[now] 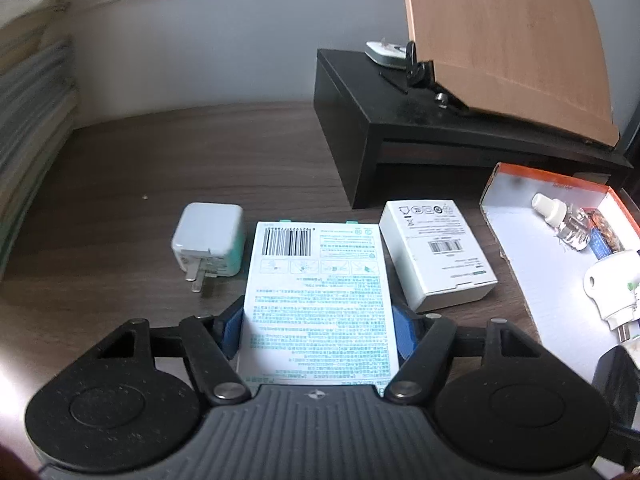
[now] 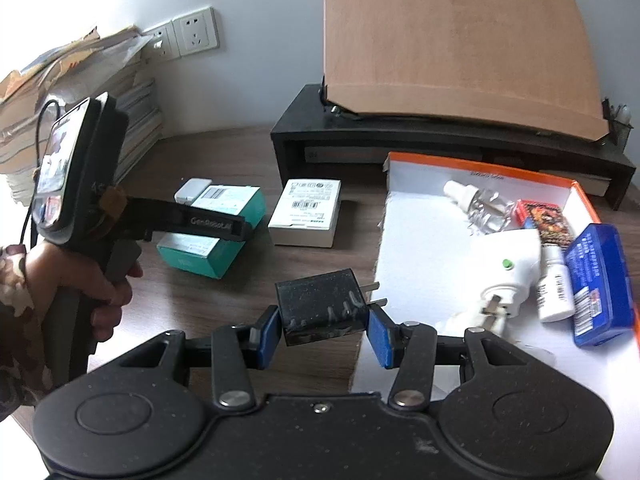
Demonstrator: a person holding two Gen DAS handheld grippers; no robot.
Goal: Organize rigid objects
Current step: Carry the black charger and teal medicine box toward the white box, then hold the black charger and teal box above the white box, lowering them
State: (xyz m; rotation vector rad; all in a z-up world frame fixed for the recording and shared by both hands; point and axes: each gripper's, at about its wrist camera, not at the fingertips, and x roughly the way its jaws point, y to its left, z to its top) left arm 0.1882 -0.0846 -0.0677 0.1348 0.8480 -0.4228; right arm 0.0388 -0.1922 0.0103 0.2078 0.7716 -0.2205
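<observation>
Left gripper point(image 1: 318, 334): blue pads point(image 1: 229, 332) pressed against both long sides of the teal-printed box point(image 1: 318, 300), barcode face up — clamped on it. In the right wrist view the same box point(image 2: 212, 236) sits between the left gripper's fingers, its base looking close to or on the dark wooden desk point(image 1: 200, 160); contact cannot be told.

Just left of the box lies the white charger point(image 1: 209, 242), prongs toward the camera, on the desk. Just right of it, a white carton point(image 1: 436, 252) with a small barcode, flat on the desk, apart from the pads.

Right gripper point(image 2: 324, 330): pads point(image 2: 379, 338) closed on a black plug adapter point(image 2: 322, 306), held by its two sides, prongs pointing right toward the orange-rimmed tray point(image 2: 404, 240). The adapter hangs near the tray's left edge — not inside it.

In the tray: a clear bottle with white cap point(image 2: 480, 204), a white plug-in device point(image 2: 506, 276) with a green dot, a small white bottle point(image 2: 554, 292), a blue case point(image 2: 600, 284), a red packet point(image 2: 544, 216).

Behind, a black riser point(image 2: 400, 140) carrying a tan board point(image 2: 460, 40).
</observation>
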